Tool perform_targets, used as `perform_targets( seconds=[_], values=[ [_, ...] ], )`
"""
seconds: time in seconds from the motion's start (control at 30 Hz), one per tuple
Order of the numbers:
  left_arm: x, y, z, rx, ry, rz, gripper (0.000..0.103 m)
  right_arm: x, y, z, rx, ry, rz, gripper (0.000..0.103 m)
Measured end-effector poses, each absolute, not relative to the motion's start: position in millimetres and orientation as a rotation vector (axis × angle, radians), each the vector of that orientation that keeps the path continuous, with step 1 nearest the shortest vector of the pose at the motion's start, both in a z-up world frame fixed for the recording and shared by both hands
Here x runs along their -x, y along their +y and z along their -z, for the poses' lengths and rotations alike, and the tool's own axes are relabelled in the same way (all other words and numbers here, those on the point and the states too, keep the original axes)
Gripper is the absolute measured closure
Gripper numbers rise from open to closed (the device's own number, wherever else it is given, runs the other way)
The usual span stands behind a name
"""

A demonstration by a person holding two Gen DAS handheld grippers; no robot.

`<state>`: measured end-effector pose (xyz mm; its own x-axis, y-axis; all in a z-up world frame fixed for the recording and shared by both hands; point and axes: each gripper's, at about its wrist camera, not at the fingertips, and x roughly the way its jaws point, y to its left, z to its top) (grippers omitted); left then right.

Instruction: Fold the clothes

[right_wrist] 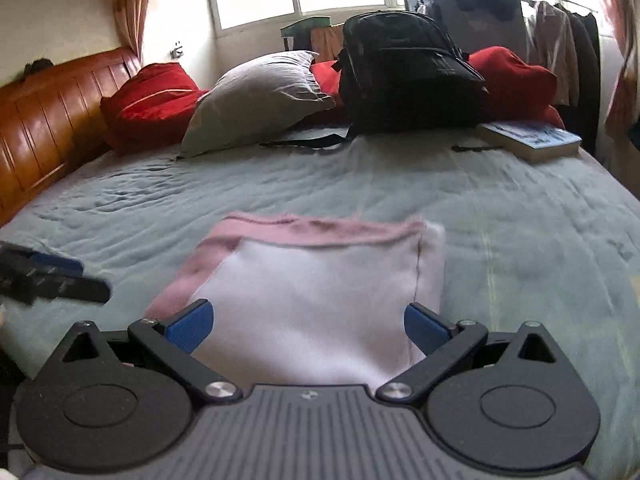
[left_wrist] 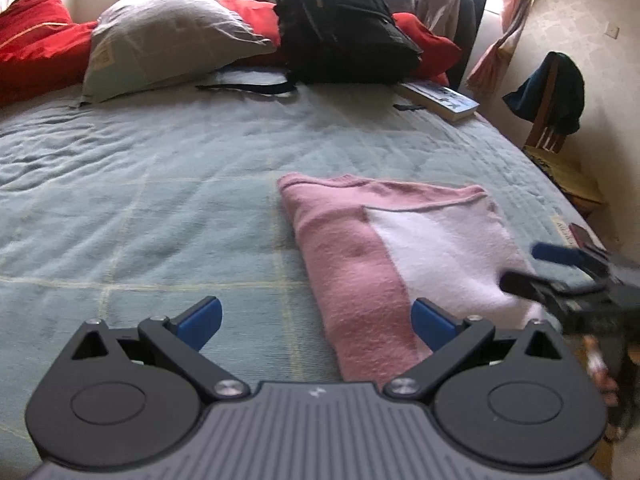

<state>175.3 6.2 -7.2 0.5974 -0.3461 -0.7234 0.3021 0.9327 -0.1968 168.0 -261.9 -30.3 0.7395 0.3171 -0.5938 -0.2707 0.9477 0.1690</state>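
Right now I have both grippers spread wide and holding nothing, low over the near edge of the bed [left_wrist: 160, 184]. From the left wrist view, my left gripper [left_wrist: 318, 326] has its blue pads [left_wrist: 202, 320] far apart, one over bare pale green bedspread and the other over the near left corner of the folded garment [left_wrist: 360, 264]. That garment, pink with a white panel [left_wrist: 440, 252] on its right half, lies flat on the bedspread, slightly right of centre in this view and well apart from everything at the far end of the bed. My right gripper [left_wrist: 532, 264] shows blurred at the right edge of that same view, near the garment's right side, with a gap between its fingers; whether it touches the cloth I cannot tell. In the right wrist view, the right gripper [right_wrist: 306, 326] sits directly over the near edge of the white panel, jaws wide, and the pink part shows as a band along the far and left sides. The left gripper [right_wrist: 52, 276] appears blurred at the left edge, beside the garment over bare bedspread. At the far end I see a grey pillow [right_wrist: 256, 96], red cushions [right_wrist: 156, 96], a black backpack [right_wrist: 408, 72] and a book [right_wrist: 532, 140] at the far right. A wooden headboard [right_wrist: 44, 128] runs along the left.
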Motion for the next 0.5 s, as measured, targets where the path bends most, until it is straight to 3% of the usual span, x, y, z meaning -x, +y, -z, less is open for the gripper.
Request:
perform_targets(
  seconds=[0.13, 0.5],
  values=[
    [-176.3, 2.6, 10.4, 0.053, 0.877, 0.384, 0.002, -190.4, -269.7, 50.3, -0.116, 0.763, -0.311, 0.0],
    [-187.6, -31.0, 17.7, 0.044, 0.924, 0.478, 0.002, -178.1, -286.8, 32.3, -0.177, 0.83, -0.295, 0.0]
  ],
)
